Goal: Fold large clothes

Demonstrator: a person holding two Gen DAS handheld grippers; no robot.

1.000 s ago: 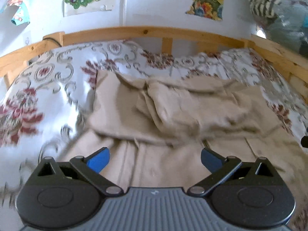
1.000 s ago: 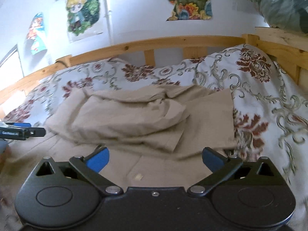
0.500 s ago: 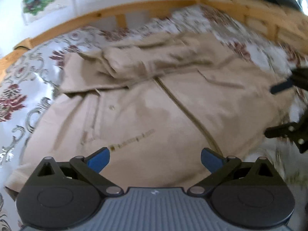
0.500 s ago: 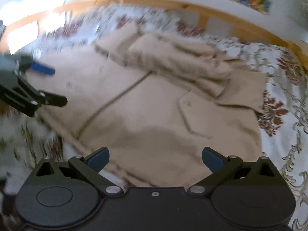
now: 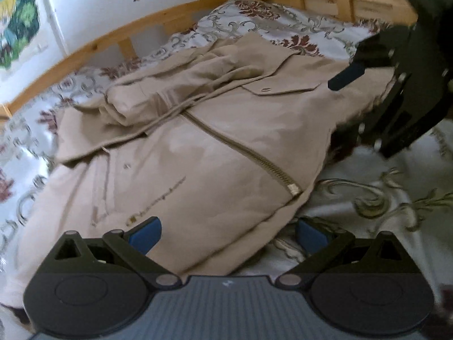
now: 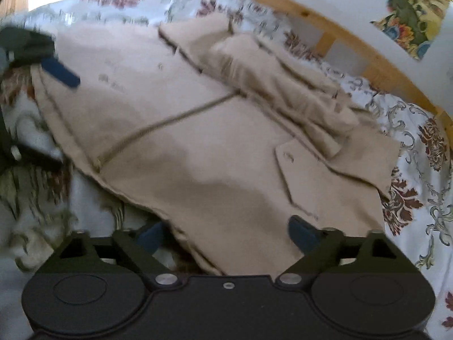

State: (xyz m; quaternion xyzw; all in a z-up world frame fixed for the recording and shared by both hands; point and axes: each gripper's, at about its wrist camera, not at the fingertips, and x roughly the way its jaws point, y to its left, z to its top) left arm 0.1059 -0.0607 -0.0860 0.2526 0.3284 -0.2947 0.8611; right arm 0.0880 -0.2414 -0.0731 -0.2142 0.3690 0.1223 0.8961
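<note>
- Both tongs sit at the near hem of the beige zip-front cotton jacket (image 5: 215, 141): left gripper (image 5: 226, 233) jaws apart, hem between them, pads not pressing; right gripper (image 6: 226, 233) jaws closing, hem edge between them, not yet pinched.
- Jacket lies flat on the bed, sleeves folded across its upper part, zipper (image 5: 240, 147) shut.
- I judge the fabric soft, fairly heavy, non-slip; it will sag, so I would grip the thick hem corners.
- Surface: white floral-patterned bedspread (image 5: 382, 198), soft and yielding.
- Room: pale wooden bed rail (image 5: 141, 28), posters on white wall.
</note>
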